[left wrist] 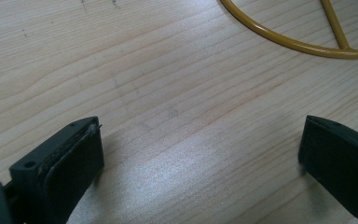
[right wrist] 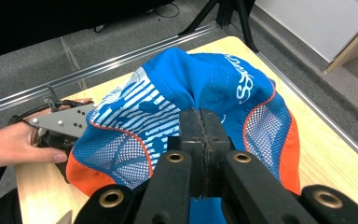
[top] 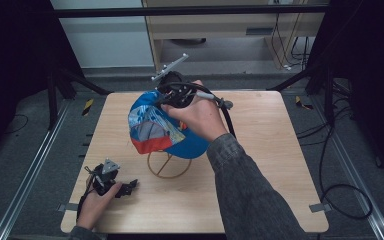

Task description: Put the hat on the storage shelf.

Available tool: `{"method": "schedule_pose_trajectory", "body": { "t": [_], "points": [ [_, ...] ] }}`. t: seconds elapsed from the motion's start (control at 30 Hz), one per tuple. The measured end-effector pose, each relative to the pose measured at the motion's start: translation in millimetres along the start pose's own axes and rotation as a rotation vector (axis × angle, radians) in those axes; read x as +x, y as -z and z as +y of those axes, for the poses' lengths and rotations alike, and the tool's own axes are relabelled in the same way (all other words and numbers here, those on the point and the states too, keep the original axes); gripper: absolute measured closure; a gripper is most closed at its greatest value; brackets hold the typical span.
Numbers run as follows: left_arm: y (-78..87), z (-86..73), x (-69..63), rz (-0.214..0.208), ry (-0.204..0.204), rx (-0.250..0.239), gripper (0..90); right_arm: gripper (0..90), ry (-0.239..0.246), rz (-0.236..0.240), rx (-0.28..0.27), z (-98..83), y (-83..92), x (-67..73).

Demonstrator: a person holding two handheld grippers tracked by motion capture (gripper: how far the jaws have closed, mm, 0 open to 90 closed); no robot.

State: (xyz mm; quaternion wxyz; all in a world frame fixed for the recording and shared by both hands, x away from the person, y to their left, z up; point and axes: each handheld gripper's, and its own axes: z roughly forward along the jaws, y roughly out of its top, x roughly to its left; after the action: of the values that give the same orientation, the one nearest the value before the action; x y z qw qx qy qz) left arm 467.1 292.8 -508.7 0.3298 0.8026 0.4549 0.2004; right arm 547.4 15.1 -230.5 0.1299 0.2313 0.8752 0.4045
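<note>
The blue, white and orange mesh cap (top: 152, 127) hides the upper part of the yellow wire stand (top: 168, 167) in the high view (its ring is cut by the top edge in the left gripper view), and covers the pinched fold's underside.

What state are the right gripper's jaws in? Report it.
Shut on the cap. In the right gripper view, the right gripper has its jaws pressed together with blue fabric pinched between them.
</note>
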Motion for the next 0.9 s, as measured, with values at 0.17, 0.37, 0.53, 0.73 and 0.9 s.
{"method": "schedule_pose_trajectory", "body": {
  "t": [0.17,0.37,0.53,0.73,0.9],
  "points": [
    [0.0,0.0,-0.1,-0.001,0.002,0.0,0.0,90.0,-0.006,0.001,0.01,-2.7,-2.6,-1.0],
    [0.1,0.0,0.0,-0.002,0.0,0.002,0.0,90.0,-0.02,0.001,0.018,-7.6,-5.6,-4.2],
    [0.1,0.0,0.0,-0.002,0.0,0.002,0.0,90.0,-0.026,0.006,0.021,-10.3,-5.6,-5.2],
    [0.1,0.0,0.0,-0.002,0.0,0.002,0.0,89.7,-0.023,0.006,0.02,-10.5,-6.1,-4.8],
    [0.1,0.0,0.0,-0.002,0.0,0.002,0.0,89.1,-0.023,0.005,0.019,-10.7,-6.1,-5.0]
  ]
}}
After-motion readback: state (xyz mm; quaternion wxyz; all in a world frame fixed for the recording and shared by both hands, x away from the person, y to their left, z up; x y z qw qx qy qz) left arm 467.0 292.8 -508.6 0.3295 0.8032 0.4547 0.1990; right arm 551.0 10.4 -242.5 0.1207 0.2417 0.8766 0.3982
